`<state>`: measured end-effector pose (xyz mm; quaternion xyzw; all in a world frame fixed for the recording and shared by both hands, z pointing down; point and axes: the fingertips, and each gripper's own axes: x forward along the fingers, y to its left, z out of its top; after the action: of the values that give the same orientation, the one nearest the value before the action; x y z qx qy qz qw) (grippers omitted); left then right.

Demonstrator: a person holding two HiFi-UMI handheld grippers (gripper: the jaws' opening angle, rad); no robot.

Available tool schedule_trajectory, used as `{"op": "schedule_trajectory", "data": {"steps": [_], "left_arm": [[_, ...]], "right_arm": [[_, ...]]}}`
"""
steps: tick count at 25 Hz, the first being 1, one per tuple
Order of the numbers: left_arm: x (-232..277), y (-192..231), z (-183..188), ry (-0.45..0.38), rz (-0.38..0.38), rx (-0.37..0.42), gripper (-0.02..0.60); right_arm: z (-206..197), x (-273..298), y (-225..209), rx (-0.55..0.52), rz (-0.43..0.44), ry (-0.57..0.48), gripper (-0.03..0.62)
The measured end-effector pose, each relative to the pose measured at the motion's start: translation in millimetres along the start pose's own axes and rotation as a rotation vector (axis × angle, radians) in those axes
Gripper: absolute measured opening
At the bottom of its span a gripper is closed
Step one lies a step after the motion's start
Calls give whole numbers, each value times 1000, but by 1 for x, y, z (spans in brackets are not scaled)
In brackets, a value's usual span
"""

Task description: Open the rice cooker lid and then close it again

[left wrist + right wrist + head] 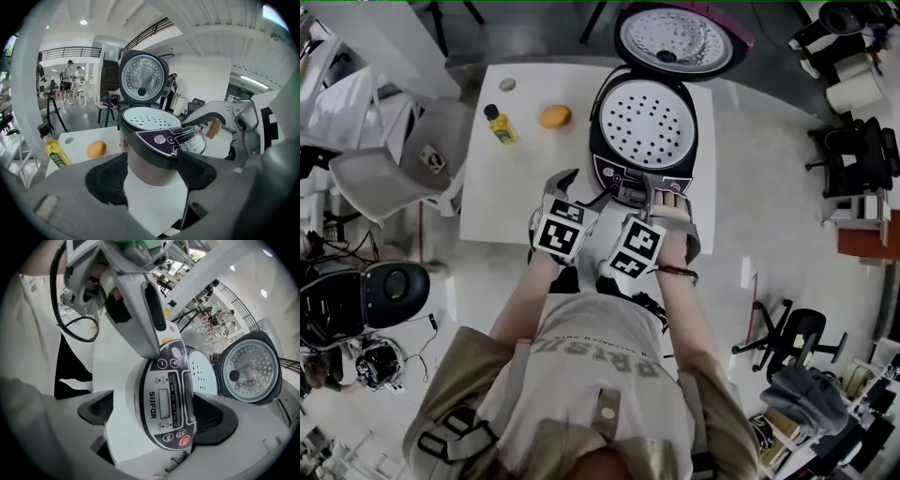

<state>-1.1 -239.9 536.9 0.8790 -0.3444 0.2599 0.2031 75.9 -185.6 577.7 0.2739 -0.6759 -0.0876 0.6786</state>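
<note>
A: Upper centre, head view: rice cooker [642,131] on the worktop [516,187], lid [678,39] standing open.
B: Left gripper view: left gripper [154,178], fingers spread, empty. Right gripper view: right gripper [154,414] likewise. Lid looks rigid, probably sprung; press its top rim.

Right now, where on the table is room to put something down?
The table's near left corner is bare: nearer than the bottle and orange, left of the left gripper. The rice cooker's front is crowded; the right gripper is there too.
</note>
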Motion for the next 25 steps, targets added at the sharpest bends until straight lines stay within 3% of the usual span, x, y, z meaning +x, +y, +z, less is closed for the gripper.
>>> {"op": "schedule_trajectory", "data": {"steps": [5, 16, 25], "left_arm": [[1, -2, -4, 6, -6, -17, 345], [-1, -2, -3, 4, 9, -38, 344], [-12, -2, 0, -24, 60, -68, 344]], "right_arm": [[2, 0, 1, 21, 10, -37, 505], [19, -17, -2, 142, 32, -249, 508], [11, -66, -25, 418, 63, -535, 506]]}}
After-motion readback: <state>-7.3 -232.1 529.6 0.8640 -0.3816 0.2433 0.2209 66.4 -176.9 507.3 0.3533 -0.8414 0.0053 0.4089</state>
